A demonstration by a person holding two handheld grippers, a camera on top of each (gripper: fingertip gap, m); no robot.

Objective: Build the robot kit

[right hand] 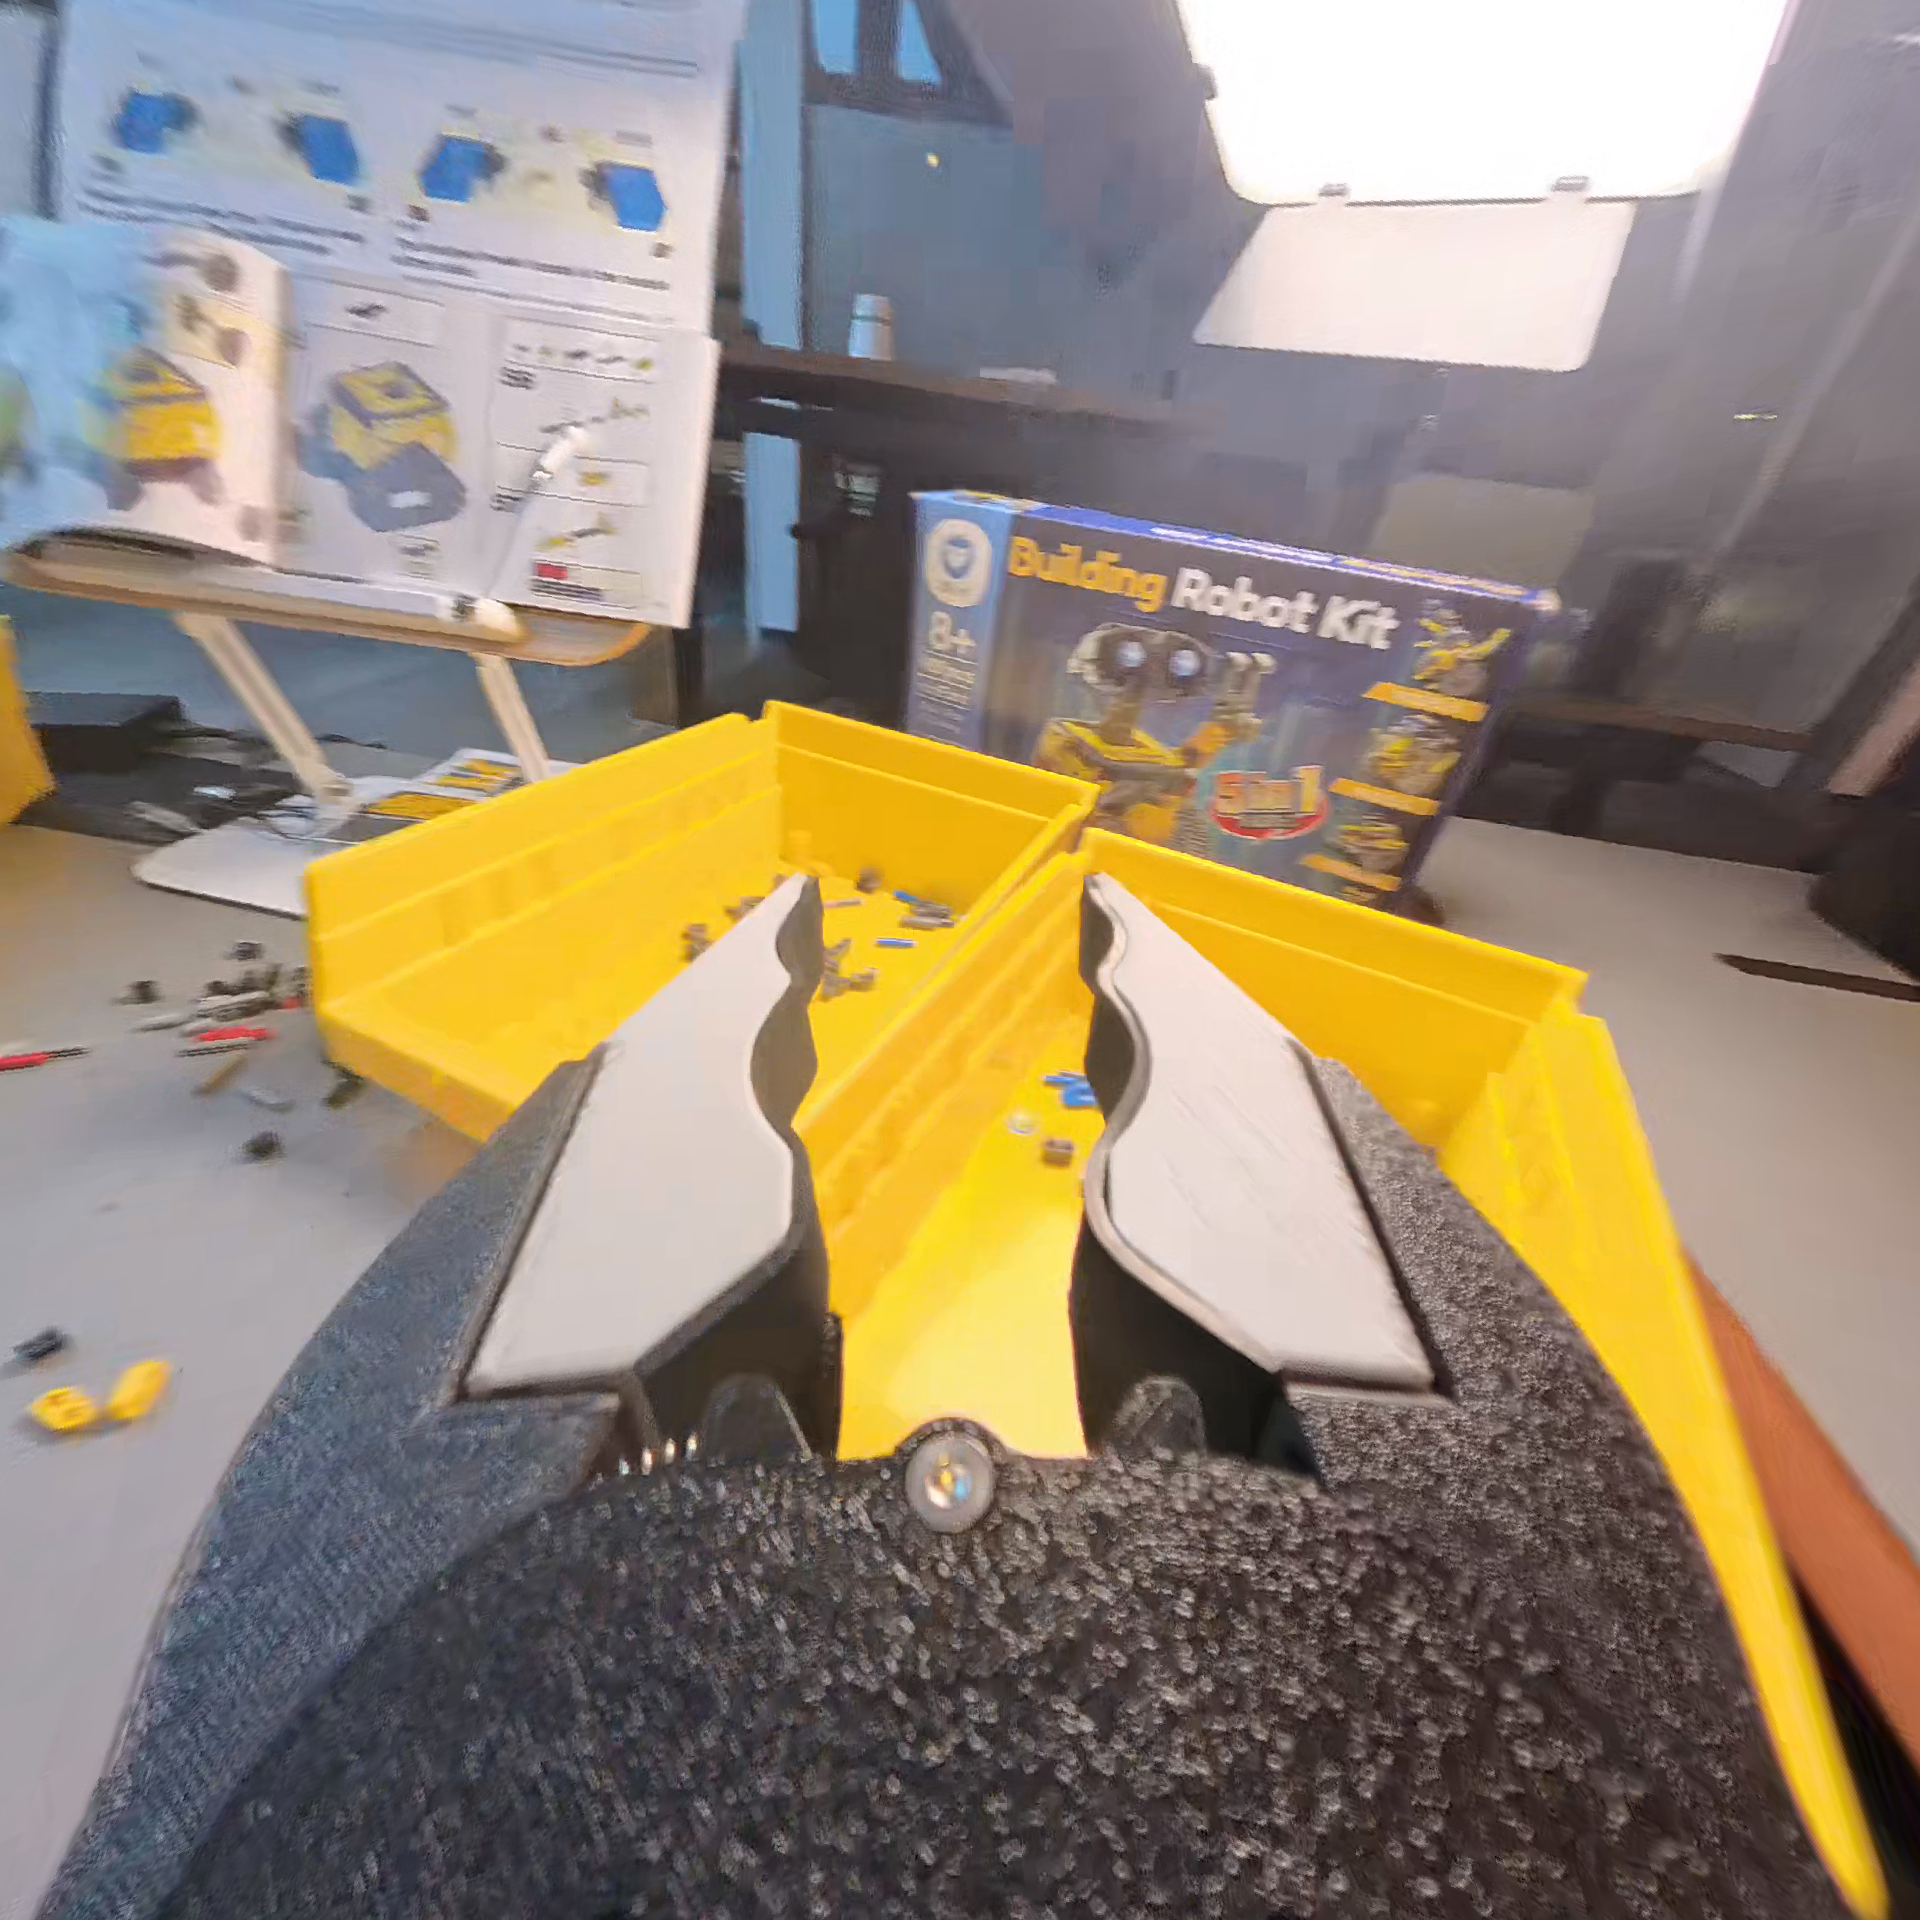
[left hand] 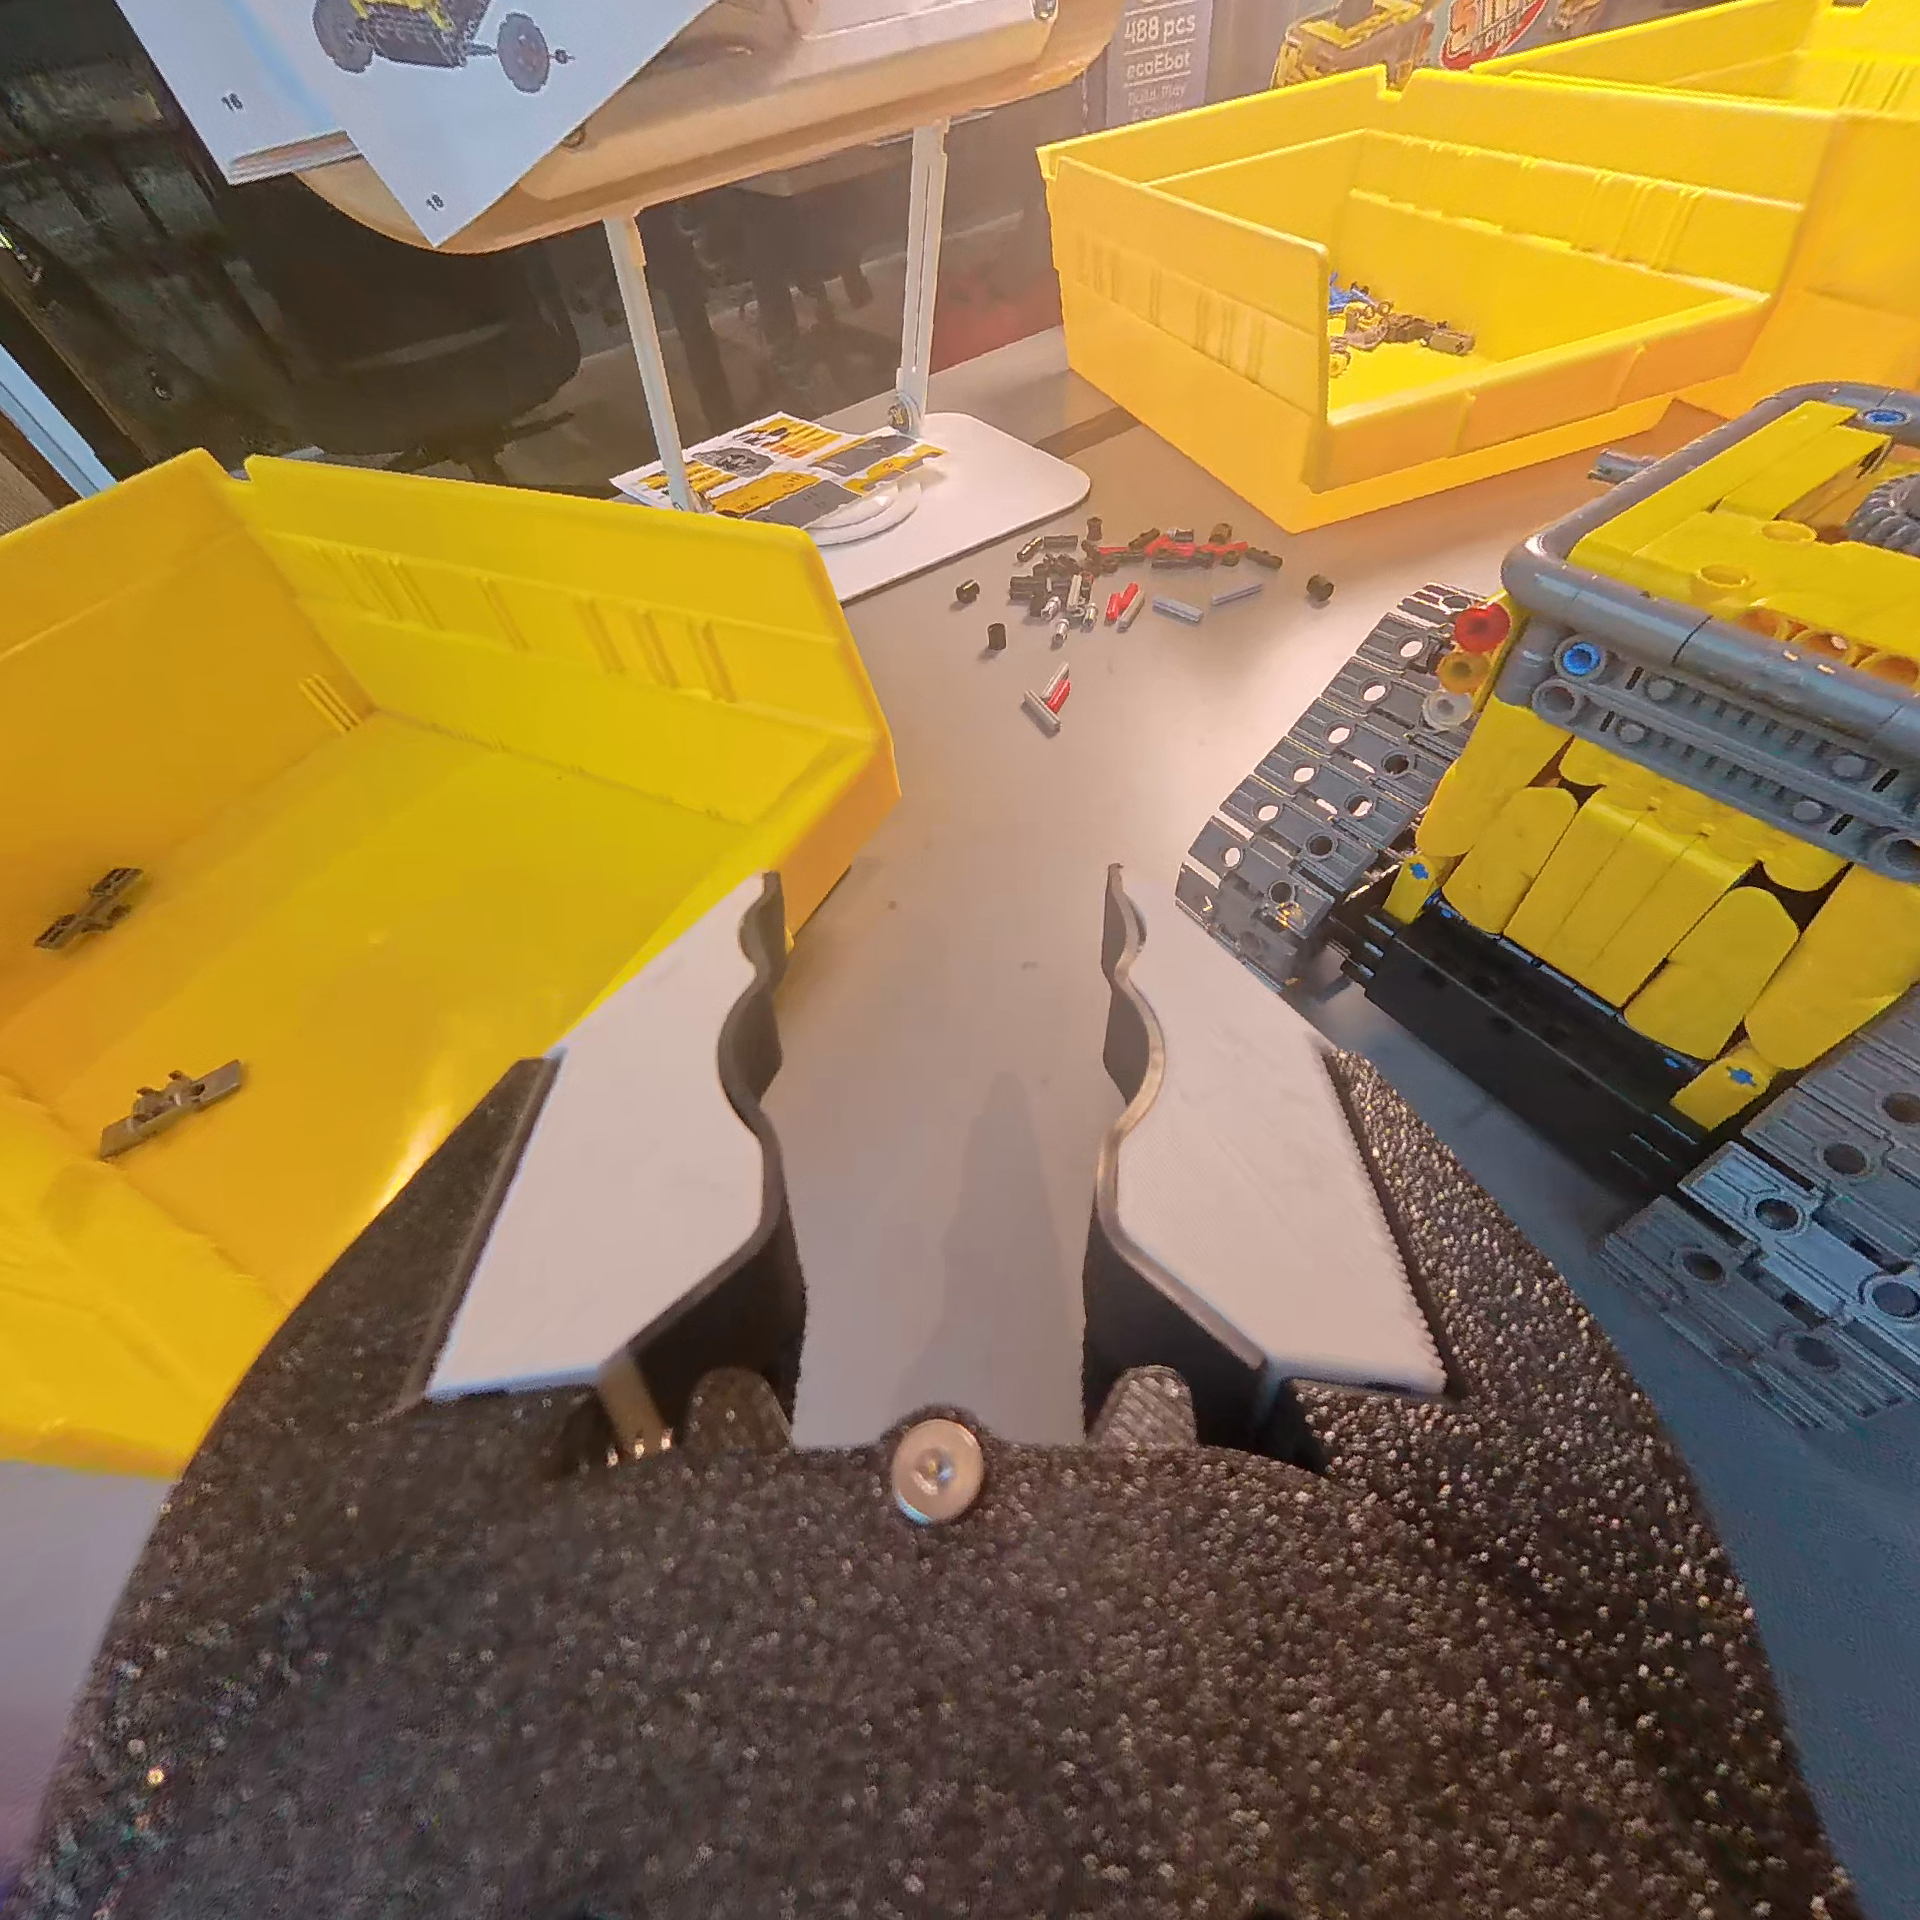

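Fingers of the left tool [left hand: 940,914] stand apart with nothing between them, over bare grey surface [left hand: 935,790]. It points toward a scatter of small pins [left hand: 1107,582]. Just left sits a yellow bin [left hand: 582,582] with two grey parts [left hand: 171,1107] inside. To the right stands a yellow tracked model [left hand: 1683,831], its grey track [left hand: 1320,800] running away from the camera.

Right tool [right hand: 945,904] is likewise spread and empty, hovering above two yellow bins [right hand: 1351,987] side by side, each holding small pieces [right hand: 1060,1091]. Beyond stand a kit box [right hand: 1226,686] and a booklet [right hand: 416,364] on a stand.
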